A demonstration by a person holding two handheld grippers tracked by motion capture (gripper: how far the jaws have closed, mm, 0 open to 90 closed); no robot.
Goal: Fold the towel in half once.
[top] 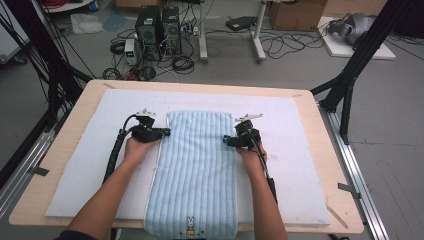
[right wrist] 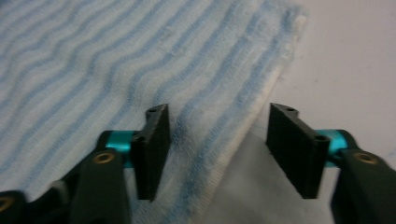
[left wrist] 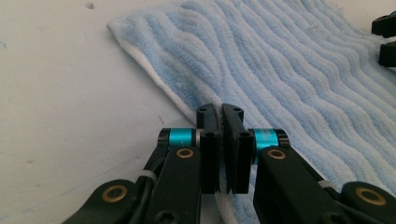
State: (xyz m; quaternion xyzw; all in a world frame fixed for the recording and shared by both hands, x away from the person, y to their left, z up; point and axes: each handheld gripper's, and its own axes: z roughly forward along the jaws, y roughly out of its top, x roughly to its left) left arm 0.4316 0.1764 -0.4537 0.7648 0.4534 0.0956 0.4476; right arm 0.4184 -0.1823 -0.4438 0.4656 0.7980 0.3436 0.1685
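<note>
Nearest me, the towel (top: pixel 192 170) hung slightly over the front edge of the desk (top: pixel 320 130), its small rabbit patch (top: pixel 190 226) at that hem. It lay flat as a long narrow strip on the white mat (top: pixel 280 125), running away from me down the middle.

Midway along the strip, my left gripper (top: pixel 164 132) sat at the towel's left long edge. In the left gripper view its fingers (left wrist: pixel 208 140) were pressed together on that edge, a sliver of the white hem pinched between them. Grip looked secure.

Opposite, my right gripper (top: pixel 226 140) sat at the right long edge. In the right gripper view its fingers (right wrist: pixel 152 149) stood apart, straddling the hem: one over the striped cloth, the other over bare mat. The pads did not press the cloth. No hold yet on this side.

Step in hand, as I judged it: taking both long edges at matching points, ahead of a fold or a lift. Left side done, right side pending.

Next move calls for the right fingers to close fully on the hem, catching every layer of the edge rather than just the top pile. Only then should both hands rise together, level, so the strip stays straight.

Beyond the far hem: bare mat, then the far edge of the desk.
</note>
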